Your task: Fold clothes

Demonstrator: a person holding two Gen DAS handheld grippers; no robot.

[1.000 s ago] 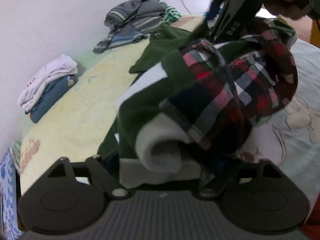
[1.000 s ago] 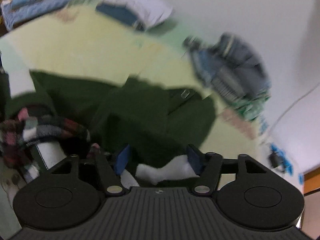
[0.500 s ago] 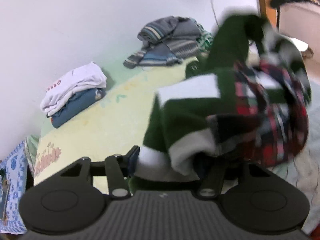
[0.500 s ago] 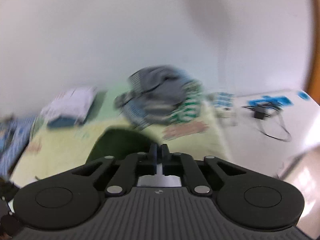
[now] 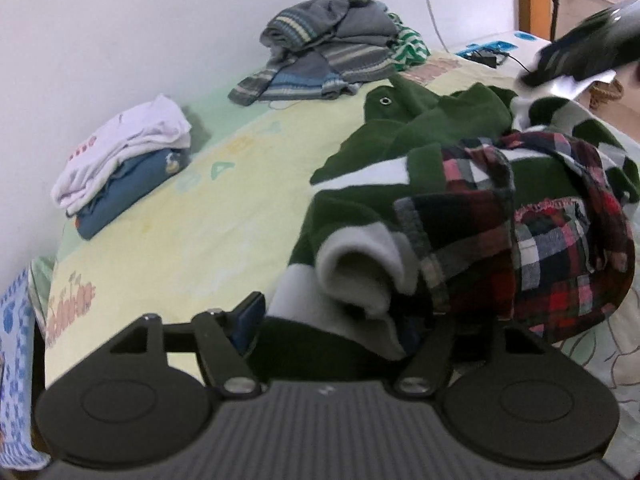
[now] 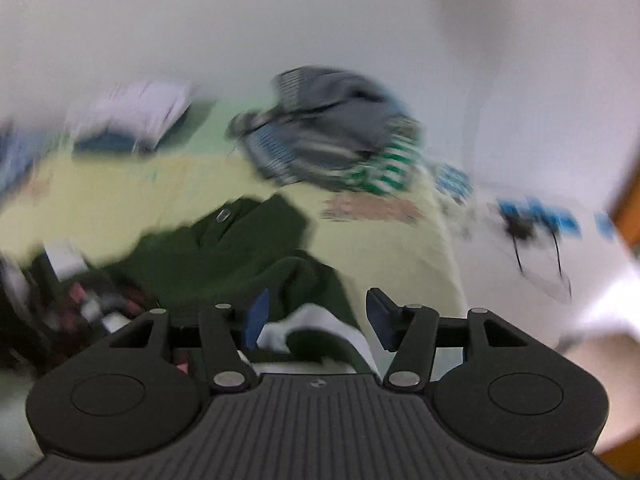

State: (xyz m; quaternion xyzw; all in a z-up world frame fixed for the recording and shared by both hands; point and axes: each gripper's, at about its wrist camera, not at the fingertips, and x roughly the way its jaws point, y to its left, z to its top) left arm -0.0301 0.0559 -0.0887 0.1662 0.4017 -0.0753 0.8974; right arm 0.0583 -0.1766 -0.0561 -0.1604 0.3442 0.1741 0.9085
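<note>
Down-tilted, the left tongs (image 5: 340,320) angle toward the bed (image 5: 168,224) with their jaws opening; a bunched grey-white cuff of the green garment (image 5: 420,132) fills the gap between them, and whether the pads still press on it is hidden by the cloth. At the upper right of the left wrist view the right tongs (image 6: 316,316) show as a dark blur above the garment's far end. In their own blurred view they also slant downward, jaws opening, with green-and-white cloth lying between the blue pads (image 6: 256,316) yet apart from the right-hand one.

The green garment lies crumpled on the bed's yellow sheet, its long axis running from the left tongs away toward the wall (image 5: 120,20), a red plaid lining (image 5: 560,248) spilling out on the right. Beyond it sit a heap of striped clothes (image 5: 328,56) and a folded stack (image 5: 120,160).
</note>
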